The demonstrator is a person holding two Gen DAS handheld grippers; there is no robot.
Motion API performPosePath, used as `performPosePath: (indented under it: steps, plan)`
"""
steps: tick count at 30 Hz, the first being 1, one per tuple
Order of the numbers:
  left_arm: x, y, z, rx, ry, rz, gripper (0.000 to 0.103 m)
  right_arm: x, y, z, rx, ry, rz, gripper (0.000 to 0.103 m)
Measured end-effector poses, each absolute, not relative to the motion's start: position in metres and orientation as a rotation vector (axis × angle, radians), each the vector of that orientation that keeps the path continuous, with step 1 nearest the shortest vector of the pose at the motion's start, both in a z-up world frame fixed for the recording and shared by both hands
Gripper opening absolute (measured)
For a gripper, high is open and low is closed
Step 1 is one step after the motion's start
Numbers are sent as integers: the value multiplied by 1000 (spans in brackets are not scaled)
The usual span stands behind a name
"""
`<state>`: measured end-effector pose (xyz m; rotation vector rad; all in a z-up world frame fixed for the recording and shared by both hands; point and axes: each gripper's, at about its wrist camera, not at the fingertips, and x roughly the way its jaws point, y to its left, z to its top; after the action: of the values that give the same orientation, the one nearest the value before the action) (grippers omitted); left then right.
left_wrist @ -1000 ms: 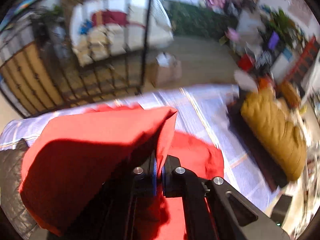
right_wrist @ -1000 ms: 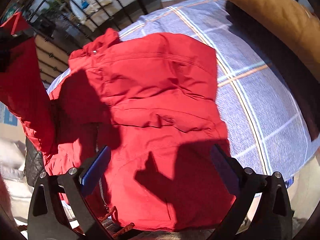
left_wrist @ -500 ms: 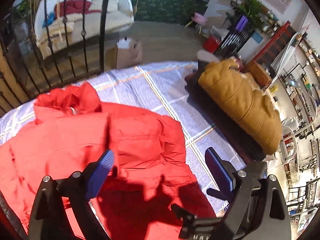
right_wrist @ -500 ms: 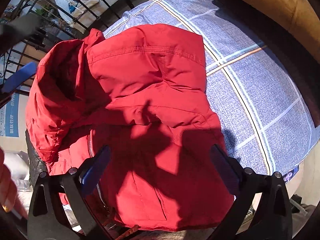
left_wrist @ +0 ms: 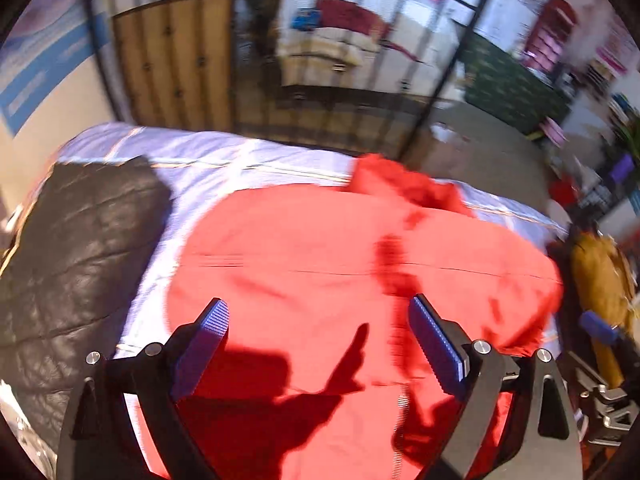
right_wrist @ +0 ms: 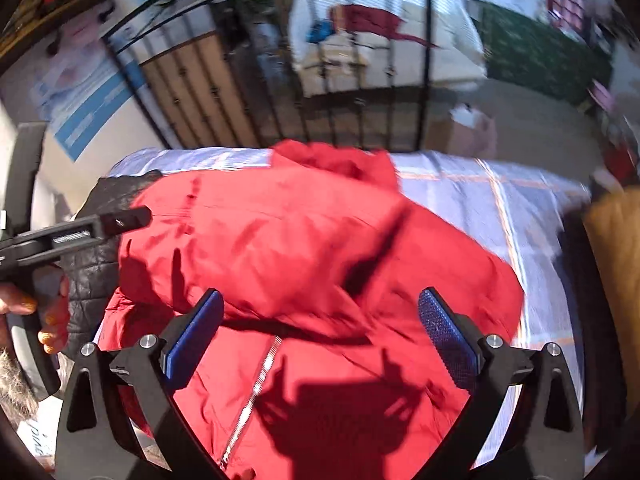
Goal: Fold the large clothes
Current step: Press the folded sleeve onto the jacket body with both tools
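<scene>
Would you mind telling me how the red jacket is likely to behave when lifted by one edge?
The red jacket would probably drape and sag, since it lies in soft folds. Its puffy, rumpled bulk suggests it is light for its size. The smooth-looking shell may slip between claw pads.

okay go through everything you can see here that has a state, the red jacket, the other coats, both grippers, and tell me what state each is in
red jacket: lying on the checked bed cover, partly folded over itself, zipper showing.
black quilted coat: lying beside the red jacket.
mustard coat: lying at the cover's far side.
left gripper: open, holding nothing.
right gripper: open, holding nothing.
</scene>
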<state>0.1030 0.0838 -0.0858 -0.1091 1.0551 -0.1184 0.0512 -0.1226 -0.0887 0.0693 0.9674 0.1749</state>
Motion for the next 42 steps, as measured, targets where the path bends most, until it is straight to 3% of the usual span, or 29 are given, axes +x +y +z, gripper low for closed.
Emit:
performPosePath:
  steps: [6,9,23,42]
  plan:
    - [116,98,-98,-76,1080,-106,89,95,-57,-103,-147,975,287,97]
    - [128,84,-106,22,1074,-146,90,120,-57,-128,-199,1064,225,97]
    - [219,57,-190,102,1287,-133,97,198,-99,-208,-102,1342,142,98]
    - [238,46,-255,149,1407,-92,98,237,-103,-283,-75,1528,118,99]
